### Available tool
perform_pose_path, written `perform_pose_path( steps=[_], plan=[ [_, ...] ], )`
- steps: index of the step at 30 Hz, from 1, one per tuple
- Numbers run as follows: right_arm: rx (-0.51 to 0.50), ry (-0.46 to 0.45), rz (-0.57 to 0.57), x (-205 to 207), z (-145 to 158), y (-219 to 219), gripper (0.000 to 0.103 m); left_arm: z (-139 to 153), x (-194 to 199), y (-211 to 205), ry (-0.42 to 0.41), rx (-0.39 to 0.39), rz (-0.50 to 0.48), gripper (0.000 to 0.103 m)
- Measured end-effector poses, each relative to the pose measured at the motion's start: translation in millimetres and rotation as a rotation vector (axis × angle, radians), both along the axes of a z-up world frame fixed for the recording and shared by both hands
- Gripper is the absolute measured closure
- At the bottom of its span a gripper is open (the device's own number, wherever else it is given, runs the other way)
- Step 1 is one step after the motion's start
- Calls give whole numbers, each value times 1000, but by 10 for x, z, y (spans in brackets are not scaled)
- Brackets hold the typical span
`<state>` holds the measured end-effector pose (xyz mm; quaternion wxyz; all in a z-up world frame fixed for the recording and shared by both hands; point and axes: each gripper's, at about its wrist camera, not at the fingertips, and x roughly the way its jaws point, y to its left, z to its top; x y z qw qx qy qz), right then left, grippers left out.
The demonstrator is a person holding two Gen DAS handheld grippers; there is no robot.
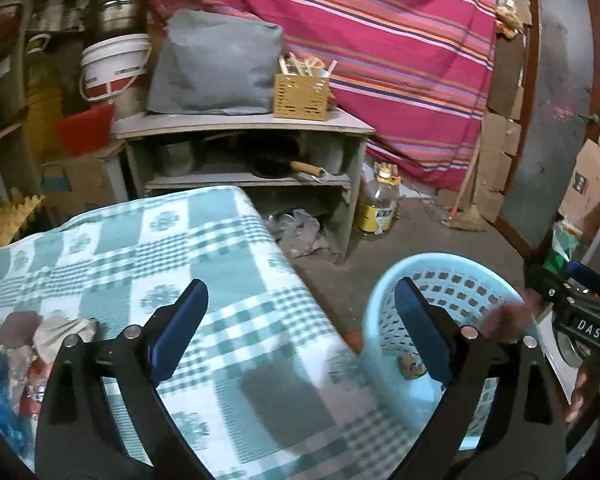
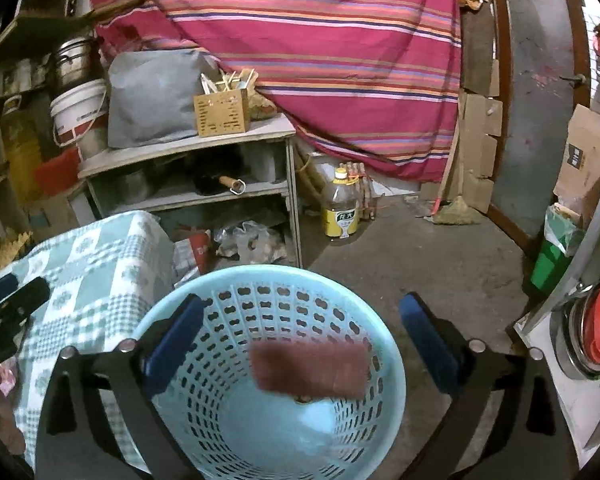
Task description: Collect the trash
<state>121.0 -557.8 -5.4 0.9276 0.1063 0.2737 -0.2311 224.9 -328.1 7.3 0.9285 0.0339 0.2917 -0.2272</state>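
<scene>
Both grippers are gaping empty as a brown scrap [image 2: 310, 368] is dropping into the blue basket [image 2: 392, 364], leaving litter [image 1: 40, 344] at the left gripper's [image 1: 300, 320] nine o'clock likely next.

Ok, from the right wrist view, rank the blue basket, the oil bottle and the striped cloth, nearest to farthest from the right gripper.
1. Blue basket, directly under the right gripper.
2. Oil bottle, on the floor ahead.
3. Striped cloth, hanging at the back.

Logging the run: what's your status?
Both grippers open: left over table, right above basket. Brown wrapper blurred mid-drop. Trash pile remains. Nothing blocking.
</scene>
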Motion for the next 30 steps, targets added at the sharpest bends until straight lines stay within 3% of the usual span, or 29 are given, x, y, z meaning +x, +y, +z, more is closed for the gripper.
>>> perform_pose_path(
  steps=[6, 16, 30],
  plan=[
    [-28, 9, 10, -3, 71, 224, 6, 85, -71, 373, -21, 25, 57, 7],
    [-8, -21, 124, -41, 168, 946, 6, 262, -228, 1430, -58, 50, 218, 6],
    [10, -40, 229, 255, 182, 1863, 4, 214, -328, 2703, -65, 101, 369, 6]
  ],
)
